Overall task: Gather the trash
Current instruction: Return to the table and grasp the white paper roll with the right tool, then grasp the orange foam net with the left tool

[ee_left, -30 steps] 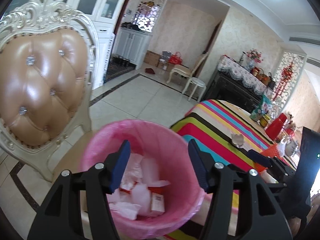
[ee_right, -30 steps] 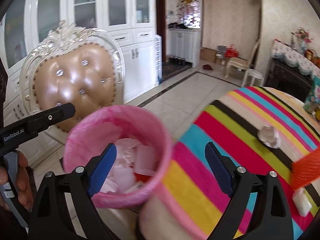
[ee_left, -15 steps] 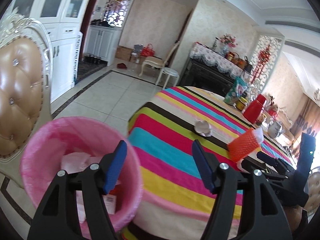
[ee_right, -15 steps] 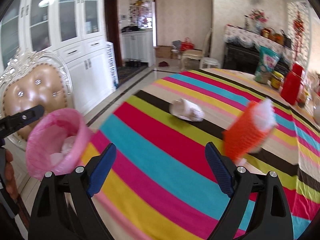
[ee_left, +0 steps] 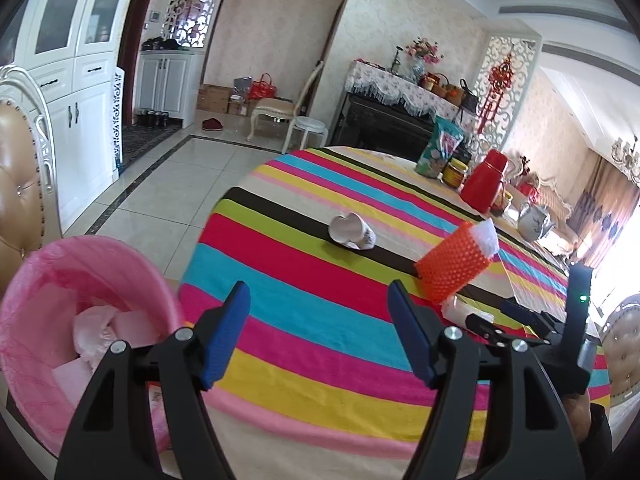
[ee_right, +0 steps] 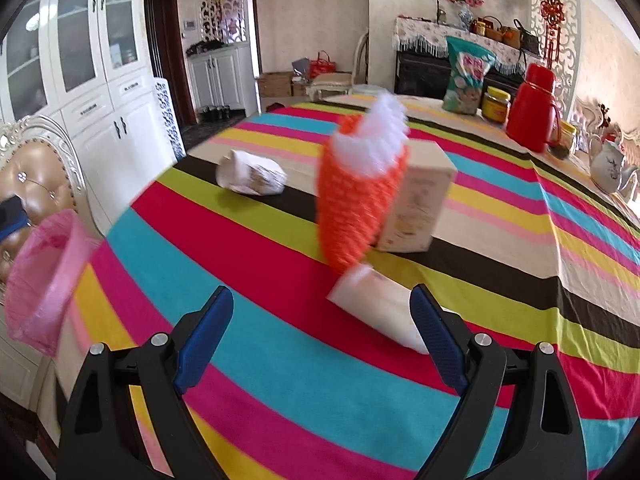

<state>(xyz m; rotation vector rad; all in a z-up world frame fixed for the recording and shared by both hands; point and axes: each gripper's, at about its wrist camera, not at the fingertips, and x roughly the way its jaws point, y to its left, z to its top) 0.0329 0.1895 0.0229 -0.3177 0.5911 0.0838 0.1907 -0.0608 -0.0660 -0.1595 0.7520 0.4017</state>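
A pink-lined bin (ee_left: 60,320) with paper trash stands beside the table at lower left; it also shows in the right wrist view (ee_right: 40,280). On the striped tablecloth (ee_left: 320,320) lie a crushed paper cup (ee_left: 352,234), an orange foam net with white foam (ee_left: 454,266) and a white wrapper (ee_right: 380,312). A beige carton (ee_right: 420,200) stands behind the net. My left gripper (ee_left: 320,328) is open and empty over the table's near part. My right gripper (ee_right: 320,328) is open and empty, just short of the white wrapper.
A padded chair (ee_left: 16,184) stands by the bin at left. A snack bag (ee_right: 466,80), a jar (ee_right: 496,104), a red thermos (ee_right: 534,108) and a teapot (ee_right: 608,166) stand at the table's far side. White cabinets (ee_right: 100,80) line the left wall.
Both grippers have swung right, away from the bin and over the table. The right gripper has come close to the orange net and white wrapper. Both stay open.
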